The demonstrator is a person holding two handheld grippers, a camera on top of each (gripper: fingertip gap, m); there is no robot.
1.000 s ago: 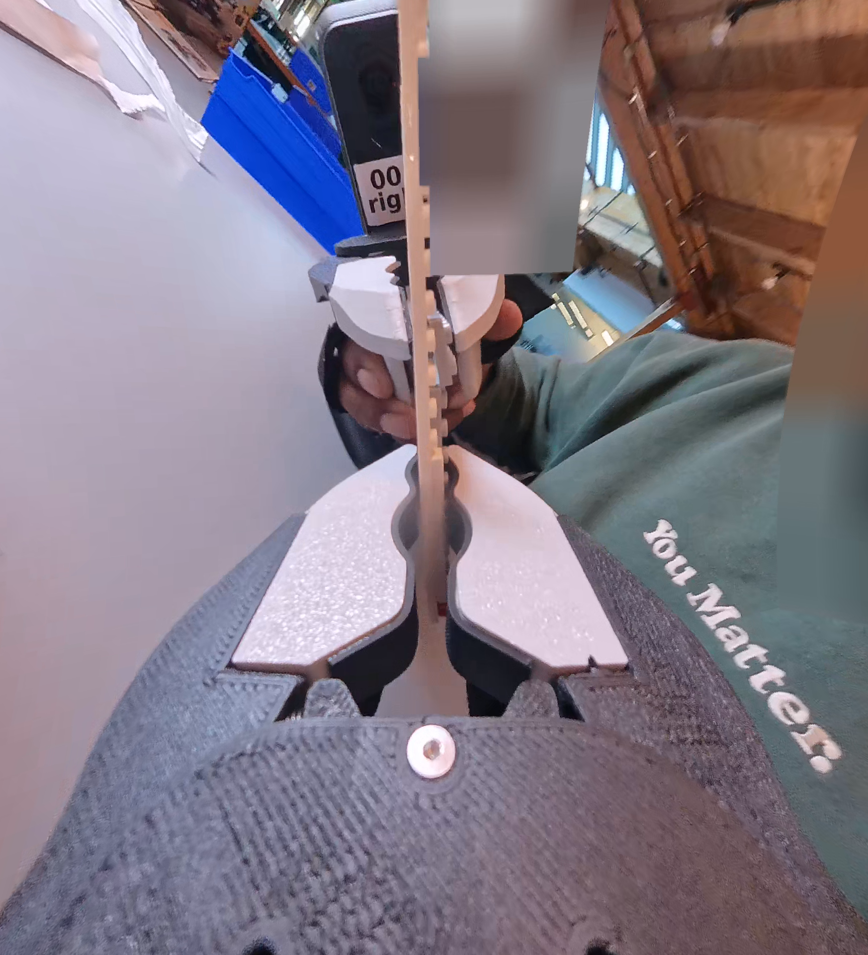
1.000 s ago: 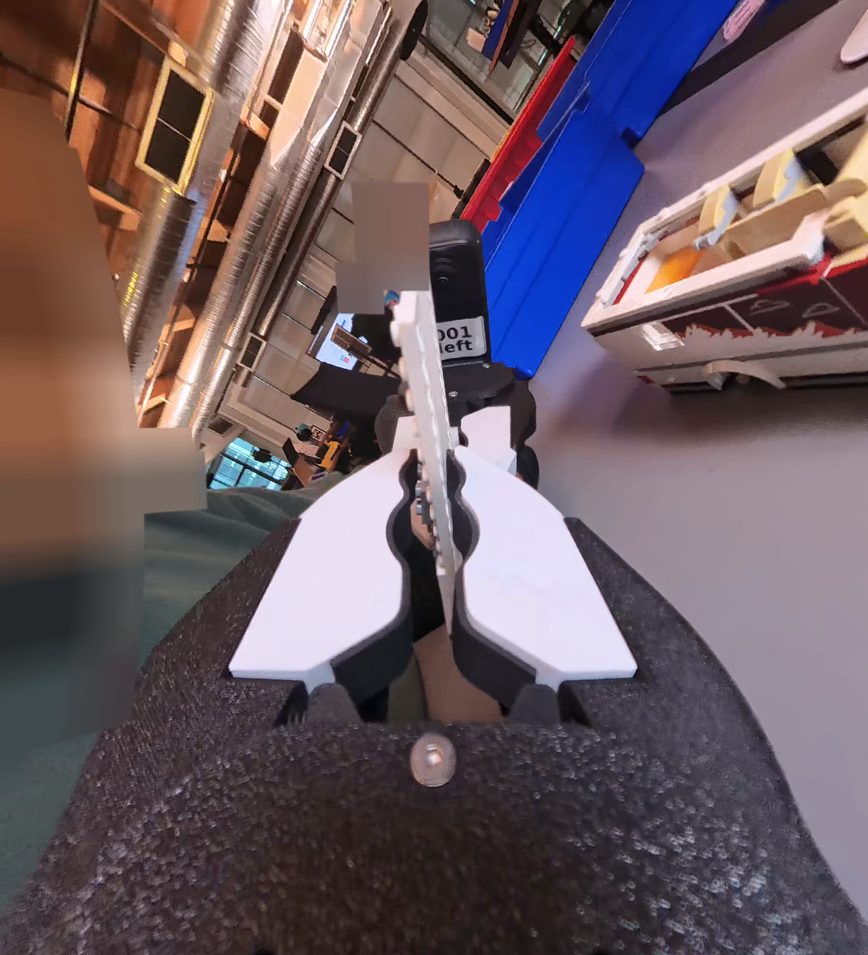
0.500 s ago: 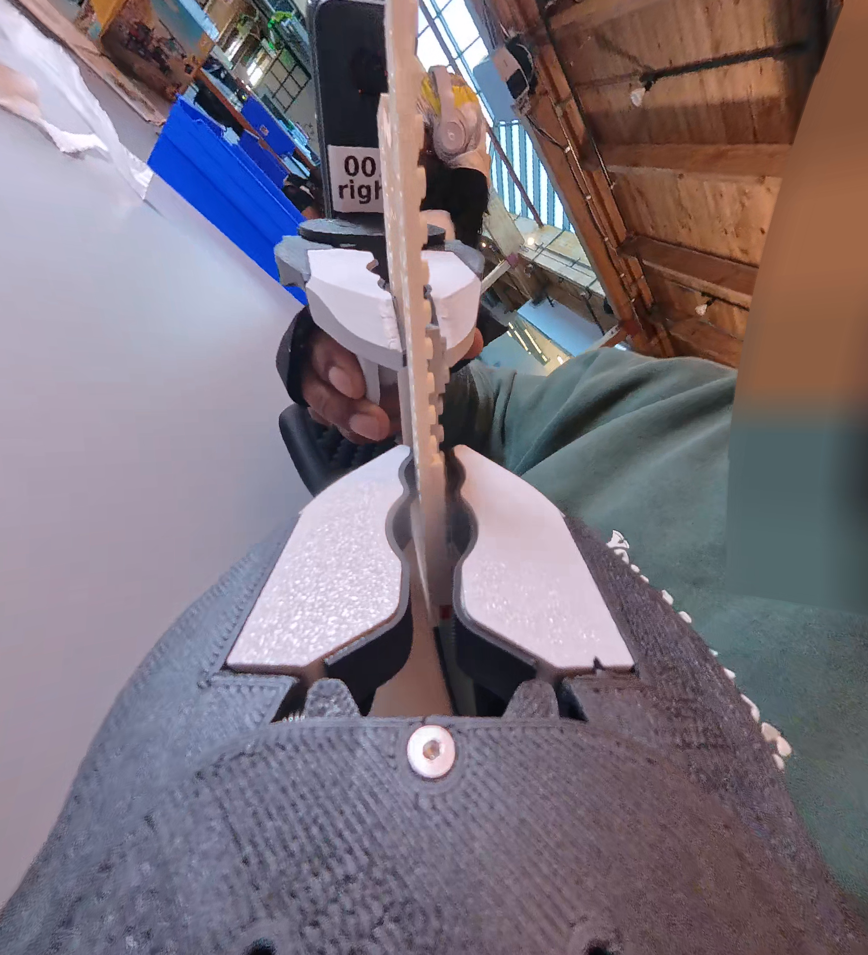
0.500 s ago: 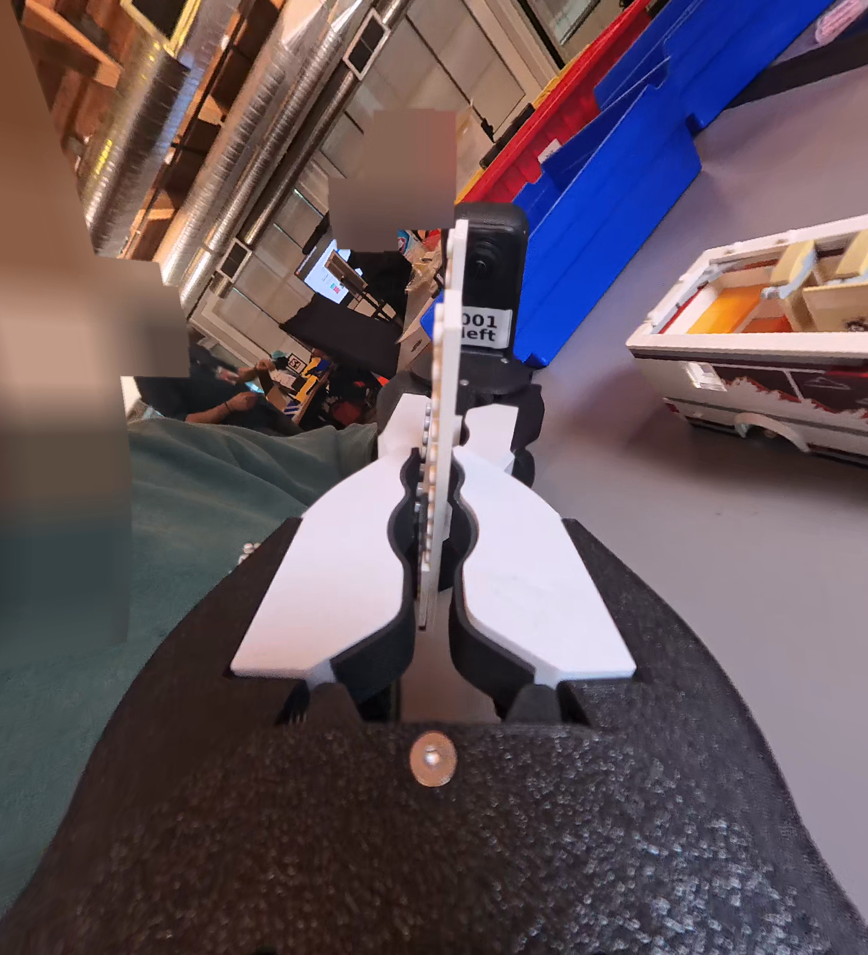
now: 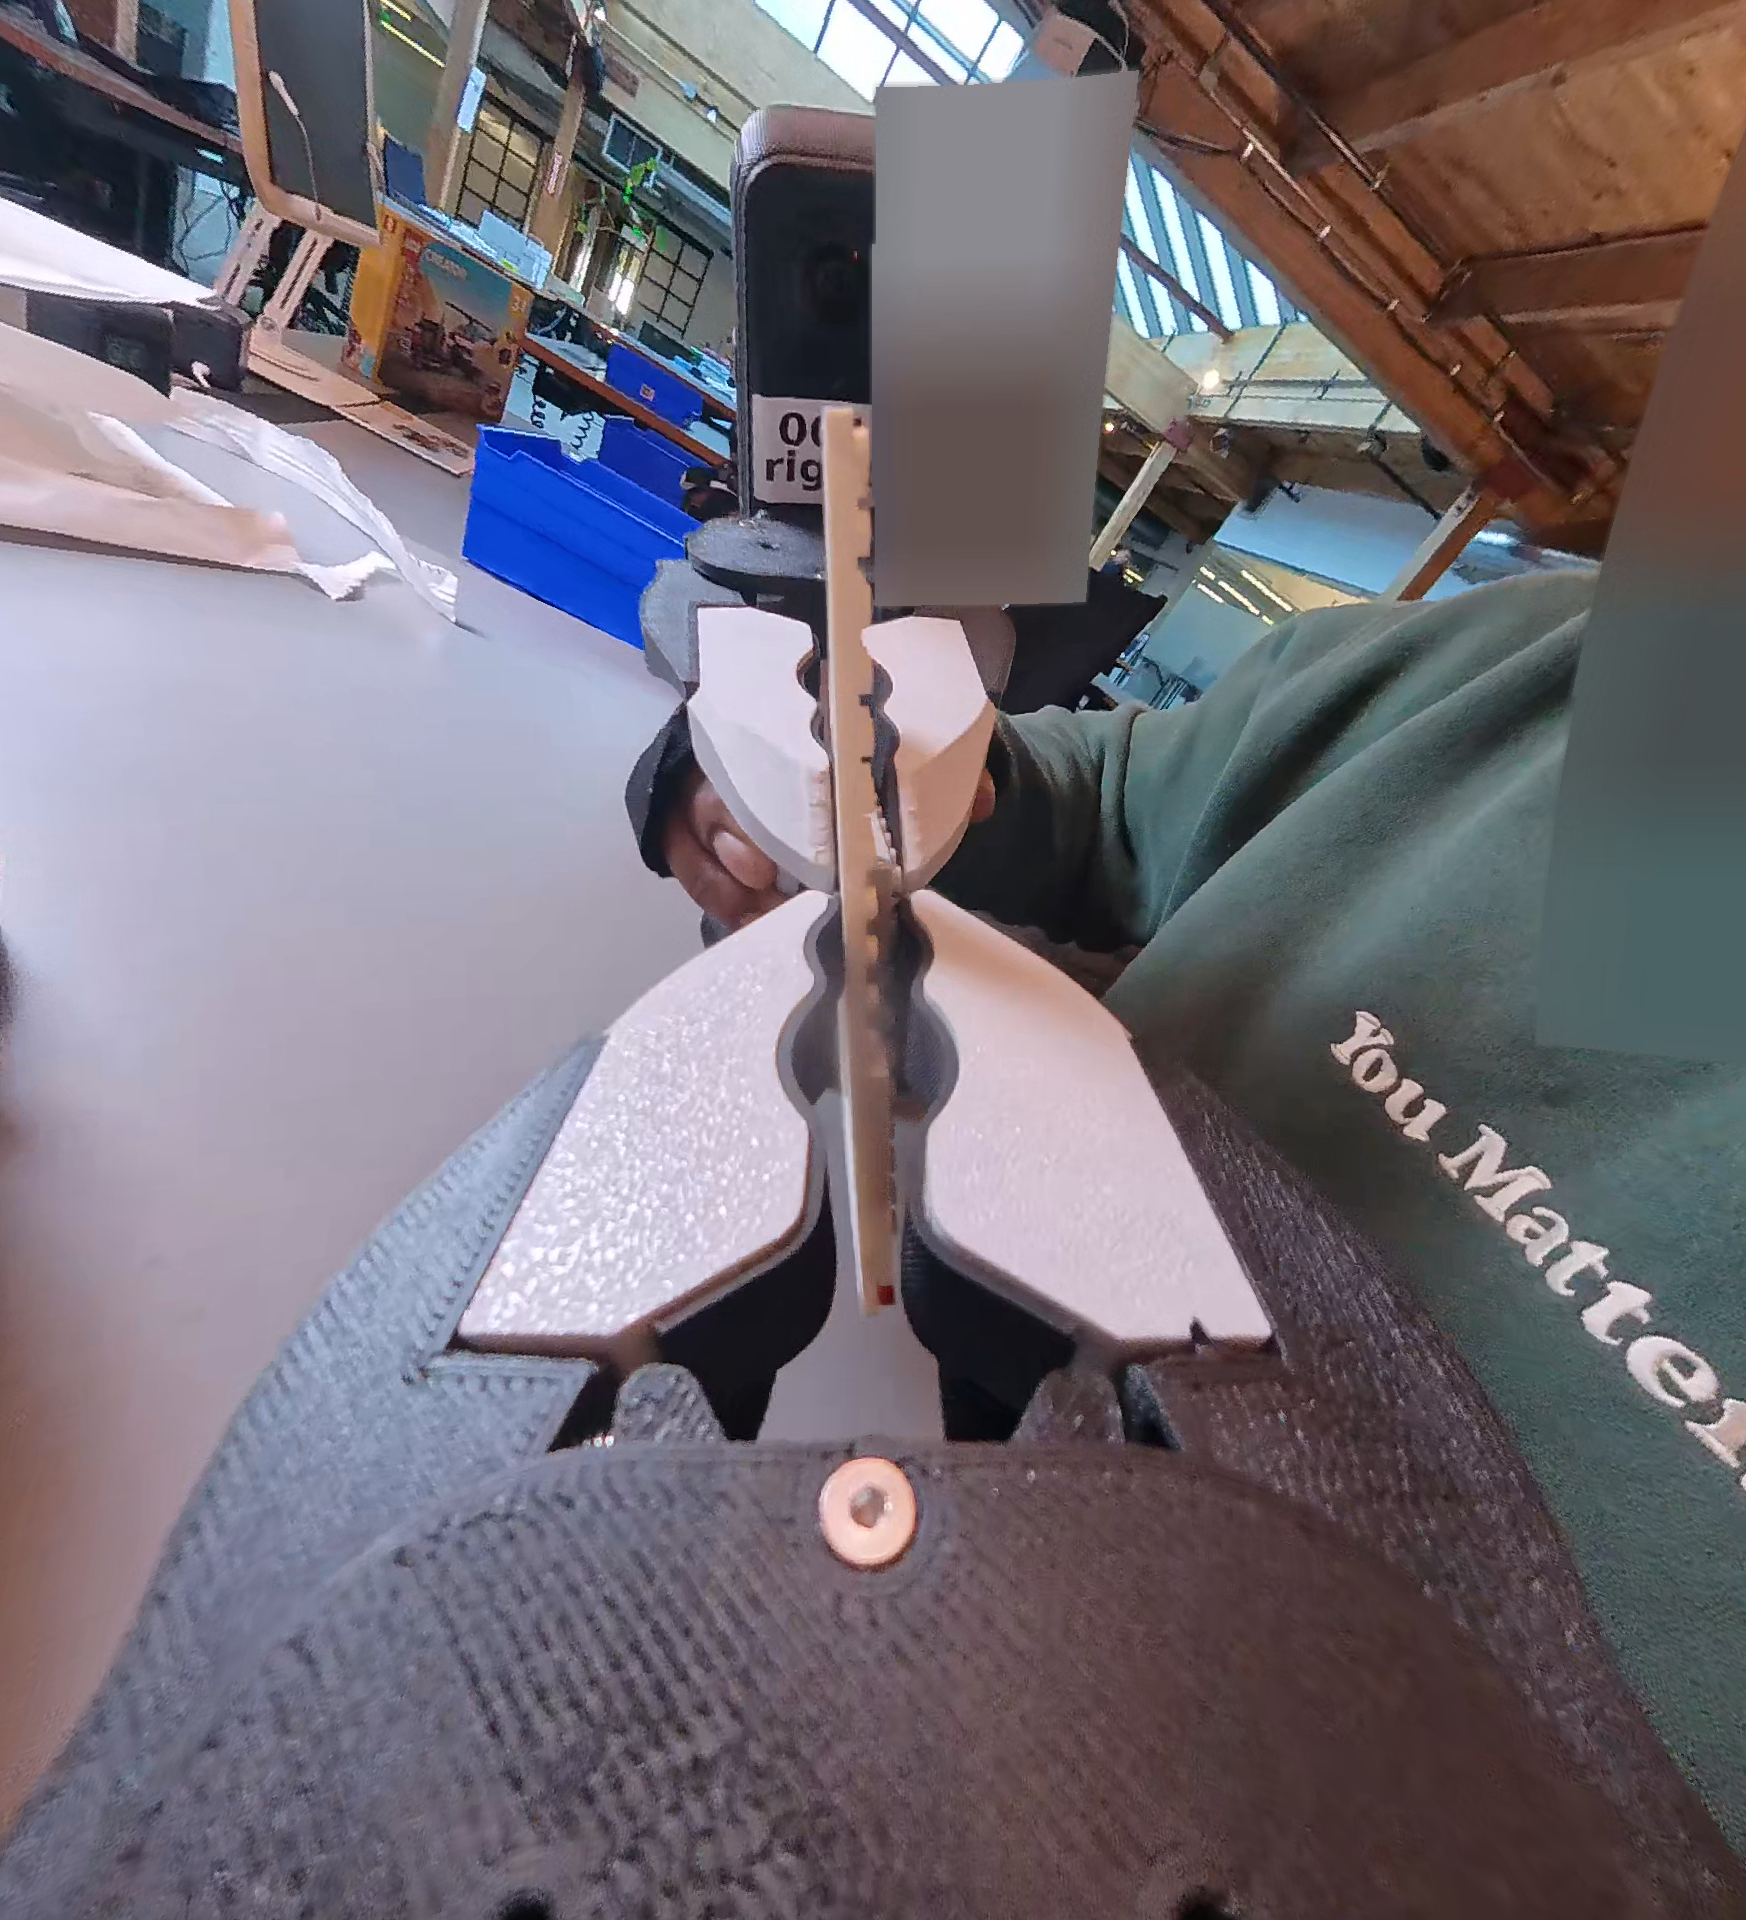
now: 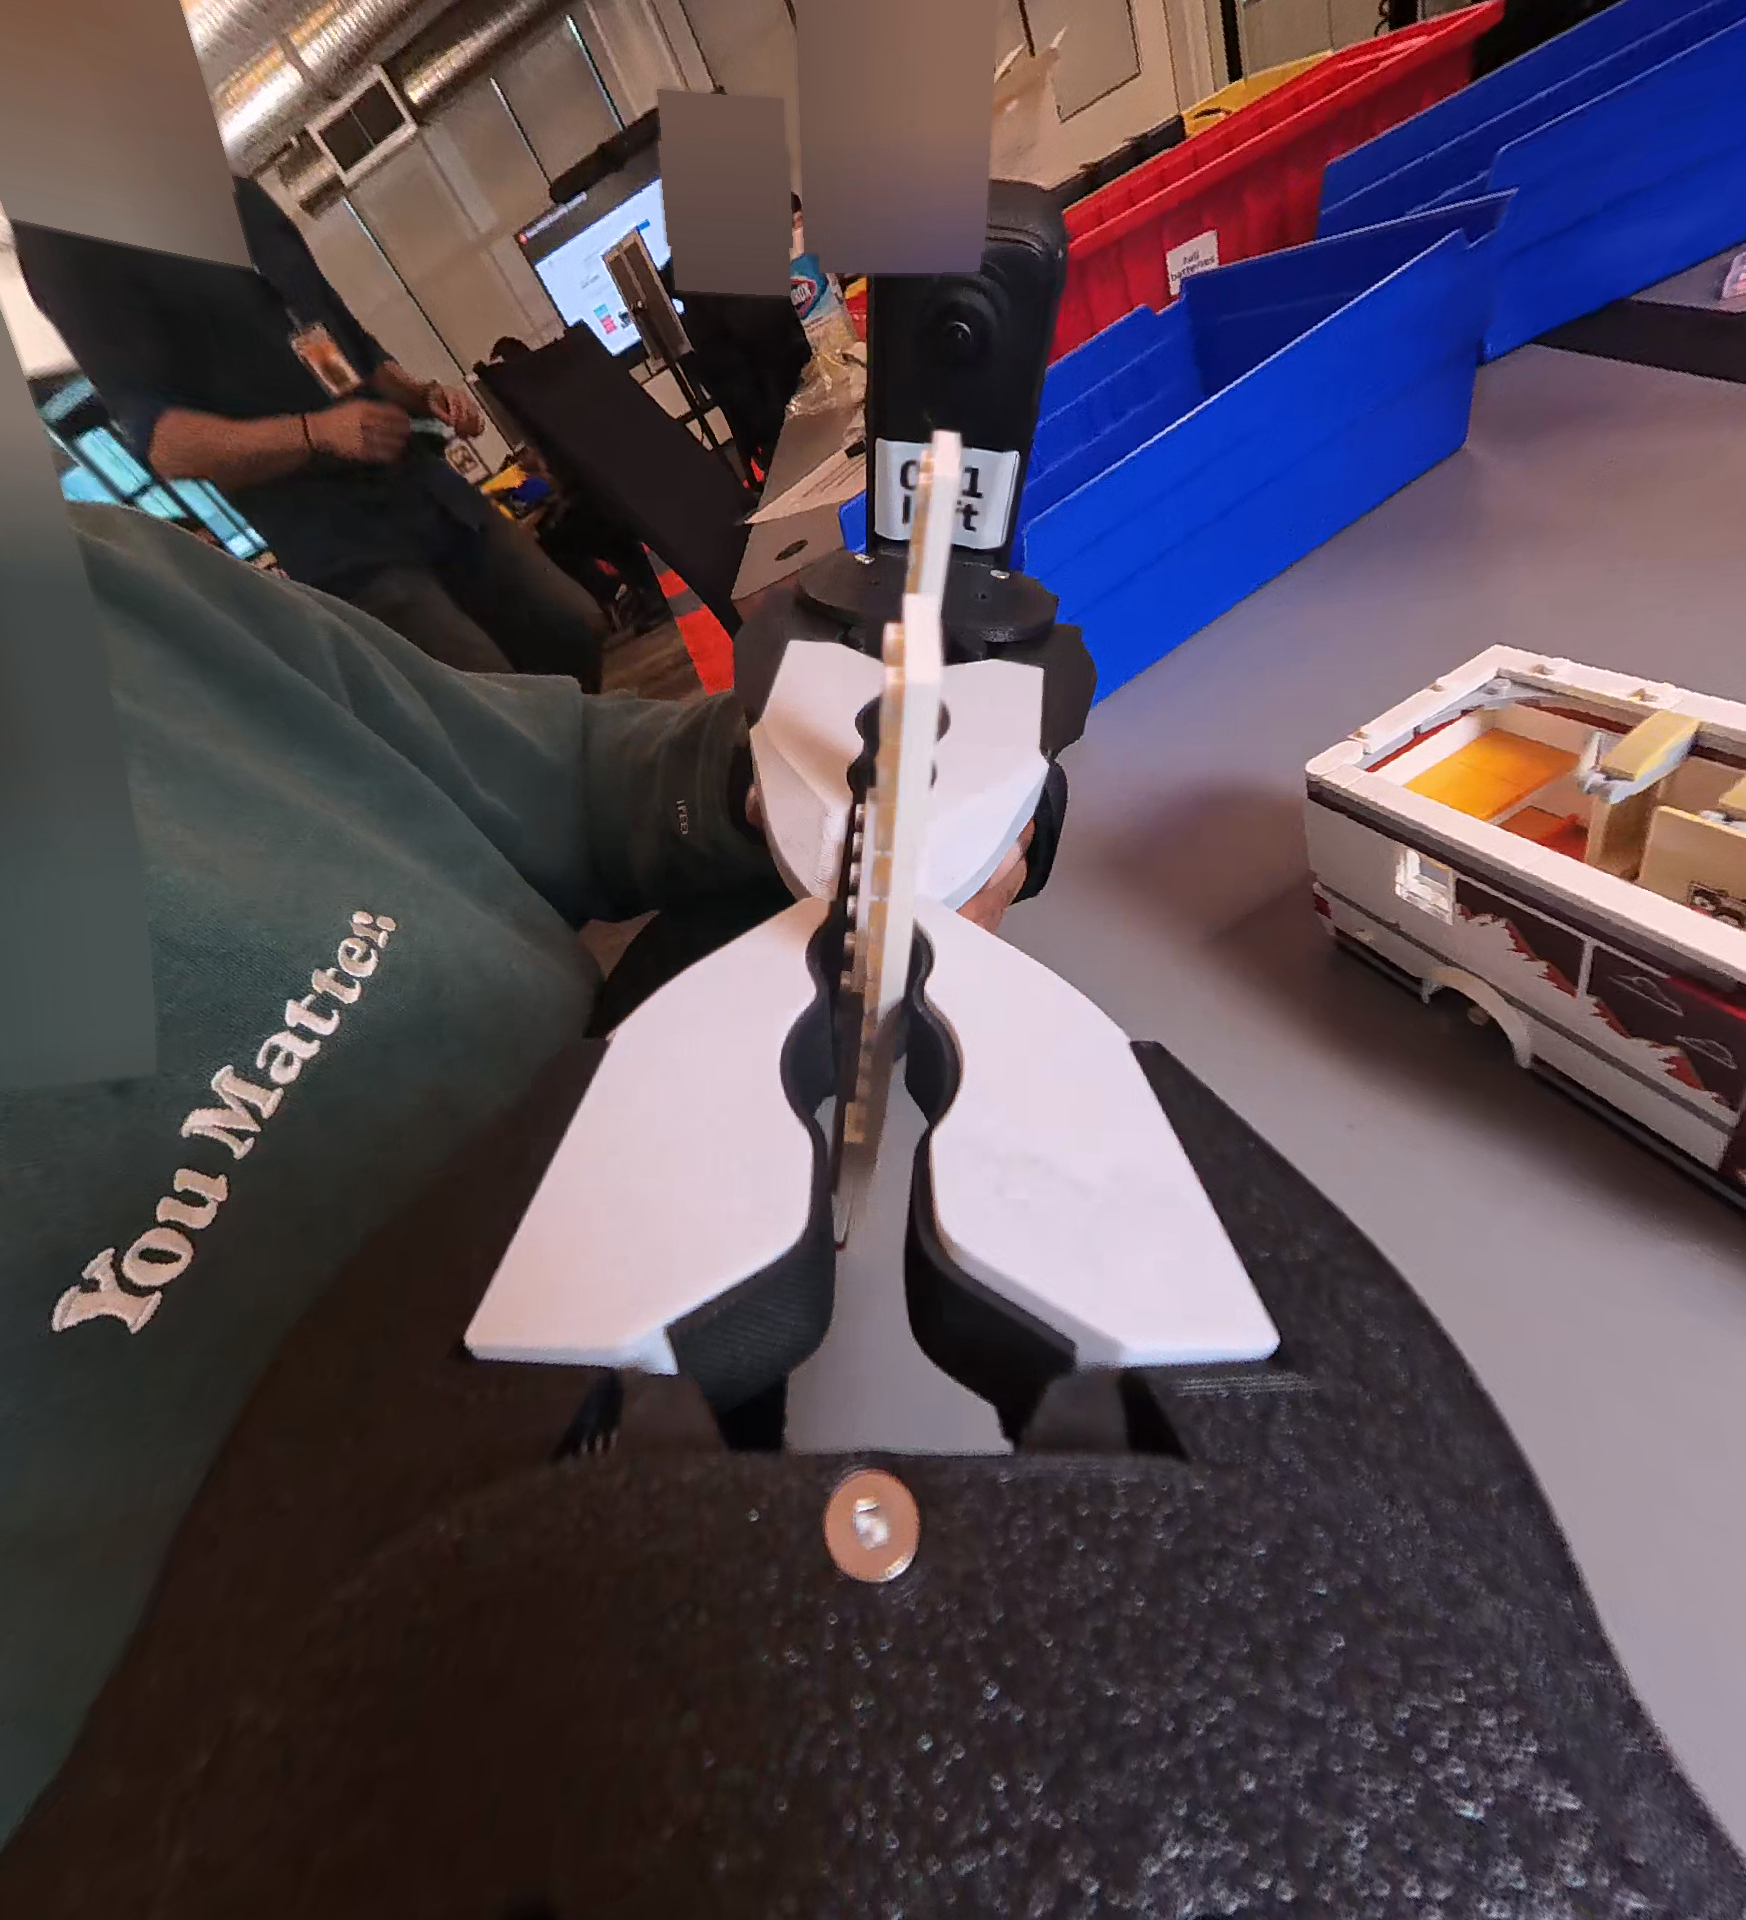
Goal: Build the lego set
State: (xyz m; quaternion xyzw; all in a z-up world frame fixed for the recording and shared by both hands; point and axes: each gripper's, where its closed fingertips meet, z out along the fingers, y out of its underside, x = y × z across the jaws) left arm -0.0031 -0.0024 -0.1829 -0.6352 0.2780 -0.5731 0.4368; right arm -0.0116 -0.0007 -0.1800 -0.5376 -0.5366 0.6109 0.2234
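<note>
Both grippers [image 5: 867, 914] [image 6: 884, 920] still clamp the white studded plate [image 5: 853, 727], seemingly levelled upright, toy van [image 6: 1575, 914] nearer.

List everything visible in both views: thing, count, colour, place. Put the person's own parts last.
Studded brick plate: one, white and tan, upright on edge, clamped between both grippers.
Toy brick van: one, white and dark red, roofless with orange and tan interior, on the table right of the grippers in the right wrist view.
Table: one, grey.
Storage bins: several, blue, with a red one behind, at the table's far edge.
Paper sheets: a few, white, far left in the left wrist view.
Toy box: one, yellow, beyond the paper.
Bystander: one, dark clothing, background.
Left gripper: white fingers, shut on the plate.
Right gripper: white fingers, shut on the plate.
Sweatshirt: green.
</note>
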